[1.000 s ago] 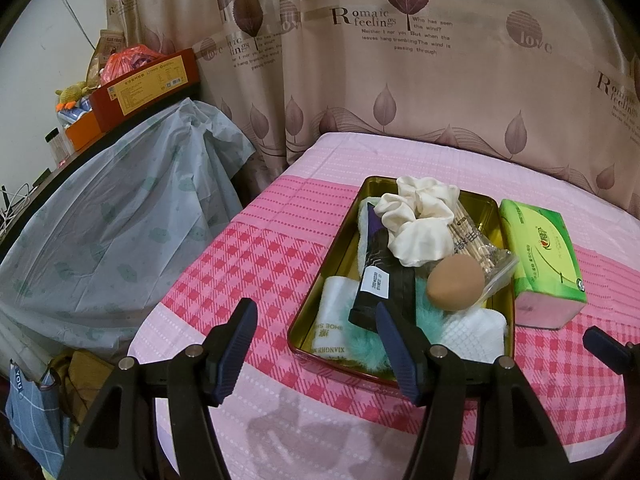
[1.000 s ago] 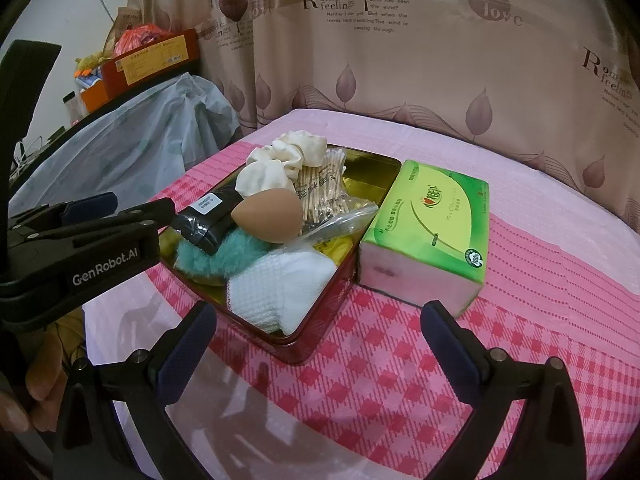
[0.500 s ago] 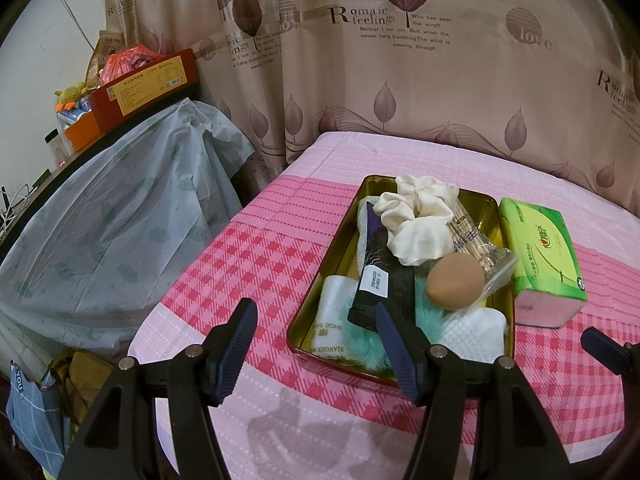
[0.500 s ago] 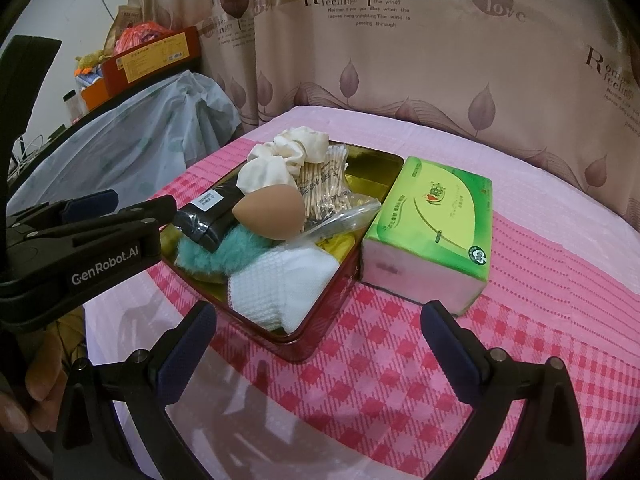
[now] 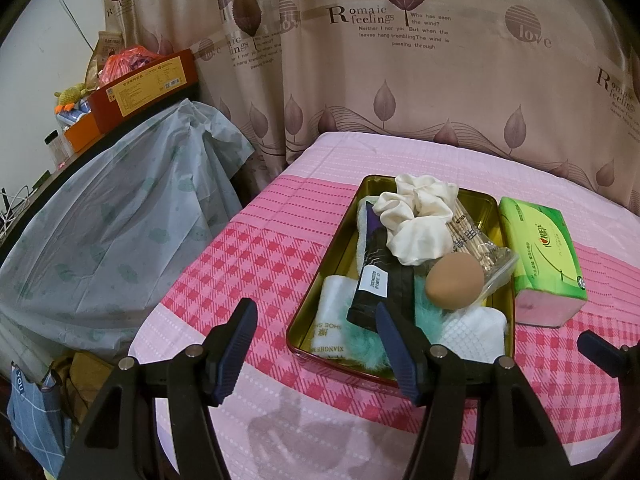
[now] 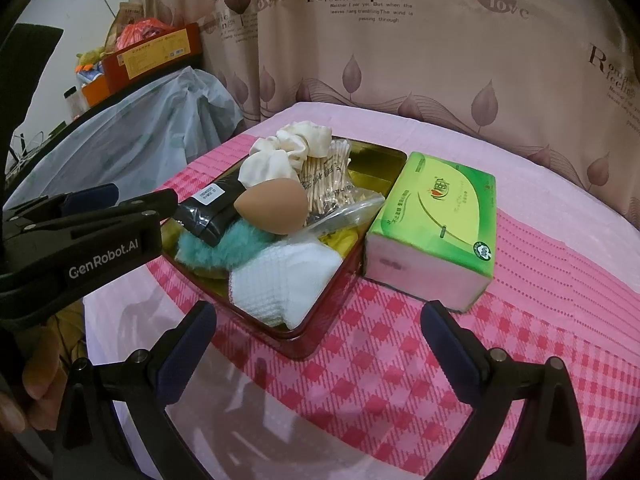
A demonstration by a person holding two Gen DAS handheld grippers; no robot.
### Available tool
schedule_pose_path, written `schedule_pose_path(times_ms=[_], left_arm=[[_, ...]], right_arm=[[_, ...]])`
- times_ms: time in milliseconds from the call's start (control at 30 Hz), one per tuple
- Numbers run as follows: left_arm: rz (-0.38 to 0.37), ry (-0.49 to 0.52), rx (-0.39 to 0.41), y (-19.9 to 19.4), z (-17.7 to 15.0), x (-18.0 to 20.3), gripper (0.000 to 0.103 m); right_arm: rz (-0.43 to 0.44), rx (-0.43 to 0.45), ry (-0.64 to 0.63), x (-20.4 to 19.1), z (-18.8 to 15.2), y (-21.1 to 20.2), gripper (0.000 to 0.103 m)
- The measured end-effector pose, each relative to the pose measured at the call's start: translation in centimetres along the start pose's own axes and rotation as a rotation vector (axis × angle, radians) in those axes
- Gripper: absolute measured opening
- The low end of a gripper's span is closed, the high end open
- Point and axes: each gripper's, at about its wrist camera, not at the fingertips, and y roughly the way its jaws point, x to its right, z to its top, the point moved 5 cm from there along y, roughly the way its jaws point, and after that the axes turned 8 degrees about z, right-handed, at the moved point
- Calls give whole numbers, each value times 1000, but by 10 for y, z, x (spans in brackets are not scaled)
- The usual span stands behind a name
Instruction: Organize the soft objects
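A gold tin tray [image 5: 486, 205] [image 6: 376, 156] sits on the pink checked table. It holds a cream scrunchie [image 5: 416, 216] [image 6: 288, 148], a tan makeup sponge [image 5: 454, 282] [image 6: 276, 206], a black packet [image 5: 380, 276] [image 6: 212, 204], teal fluff [image 5: 360, 340] [image 6: 204, 248], a white cloth [image 5: 476, 334] [image 6: 288, 284] and a bag of cotton swabs [image 5: 476, 240] [image 6: 328, 180]. A green tissue pack [image 5: 540, 248] [image 6: 436, 216] lies right of the tray. My left gripper [image 5: 314, 338] is open at the tray's near left corner. My right gripper [image 6: 318, 338] is open, low before the tray and pack.
A patterned curtain [image 5: 400, 60] hangs behind the table. To the left a plastic-covered piece of furniture [image 5: 112, 208] carries boxes [image 5: 148, 84]. The left gripper's body [image 6: 88, 236] and a person's fingers [image 6: 36, 368] show at the left of the right wrist view.
The right gripper has drifted slightly toward the tray and tissue pack. The left gripper has hardly moved.
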Motion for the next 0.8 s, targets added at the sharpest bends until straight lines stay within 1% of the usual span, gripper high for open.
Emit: schedule_pose_path(times_ms=[800], left_arm=[[-3,11,9,-1,-1,0,63]], right_arm=[[-1,-4,0,0,1,2,101]])
